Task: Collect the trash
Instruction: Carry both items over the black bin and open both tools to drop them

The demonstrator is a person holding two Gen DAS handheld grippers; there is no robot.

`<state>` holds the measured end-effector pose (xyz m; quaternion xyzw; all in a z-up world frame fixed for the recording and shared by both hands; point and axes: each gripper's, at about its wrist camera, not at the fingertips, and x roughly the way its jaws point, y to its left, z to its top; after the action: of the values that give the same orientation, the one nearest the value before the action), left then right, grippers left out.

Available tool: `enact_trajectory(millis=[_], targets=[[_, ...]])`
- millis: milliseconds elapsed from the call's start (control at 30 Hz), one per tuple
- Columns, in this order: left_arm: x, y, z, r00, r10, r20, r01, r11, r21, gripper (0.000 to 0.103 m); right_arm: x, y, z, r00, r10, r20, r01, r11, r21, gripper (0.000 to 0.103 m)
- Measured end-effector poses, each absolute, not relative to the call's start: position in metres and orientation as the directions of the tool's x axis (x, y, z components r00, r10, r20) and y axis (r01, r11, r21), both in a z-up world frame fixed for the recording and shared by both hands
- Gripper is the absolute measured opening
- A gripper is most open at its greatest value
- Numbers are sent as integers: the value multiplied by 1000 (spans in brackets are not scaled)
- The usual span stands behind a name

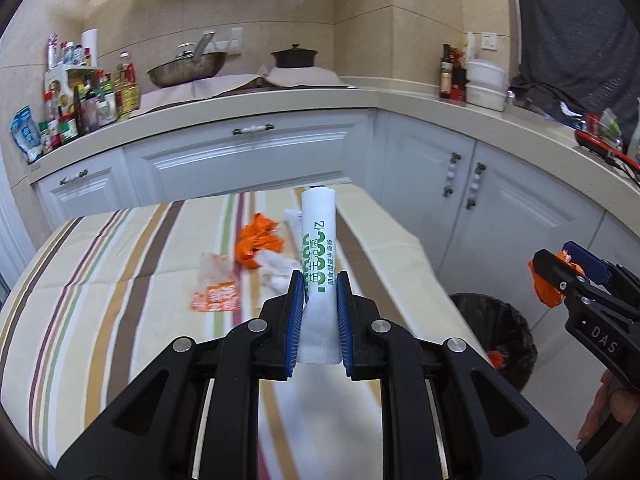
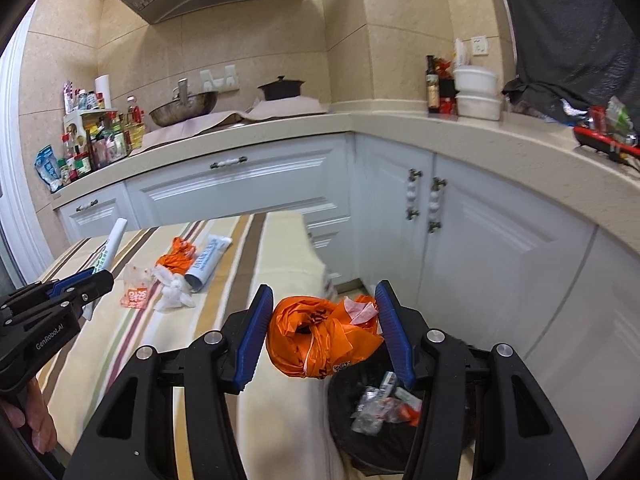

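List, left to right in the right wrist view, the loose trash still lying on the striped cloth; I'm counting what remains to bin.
Clear wrapper with orange print → crumpled white tissue → blue-and-white tube. The small orange bag behind them overlaps, so it is left out.

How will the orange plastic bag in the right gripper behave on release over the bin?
The orange plastic bag is crumpled thin film, so probably light and floppy, and may spring open. The right gripper holds it above the bin's table-side edge, so it could drift or snag there.
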<state>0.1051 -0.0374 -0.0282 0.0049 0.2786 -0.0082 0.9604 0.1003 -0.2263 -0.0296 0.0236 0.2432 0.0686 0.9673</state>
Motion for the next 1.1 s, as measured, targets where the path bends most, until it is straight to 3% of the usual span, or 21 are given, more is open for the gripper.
enact_trajectory(millis=[467,867,900,933,1000,1100], targets=[[120,-151,-43,809,-181,-560,232,973,20,16,83,-302,-35,881,-17,-473,43,998,44,53],[143,-213,-67,796,-199,-572,286,956,65,17,104,-332,-56,871,-53,-489,88,995,49,53],[146,-216,-70,798,-191,-572,283,956,75,21,107,-333,-59,872,-50,-486,87,995,53,55],[150,-220,-74,795,-178,-580,280,956,90,35,112,-336,-62,874,-52,-483,91,994,57,62],[155,-222,-80,790,-165,-591,268,959,90,48,117,-340,-66,875,-59,-480,102,993,65,66],[159,-220,-83,781,-161,-604,261,962,81,48,122,-343,-70,865,-60,-498,112,991,76,66]])
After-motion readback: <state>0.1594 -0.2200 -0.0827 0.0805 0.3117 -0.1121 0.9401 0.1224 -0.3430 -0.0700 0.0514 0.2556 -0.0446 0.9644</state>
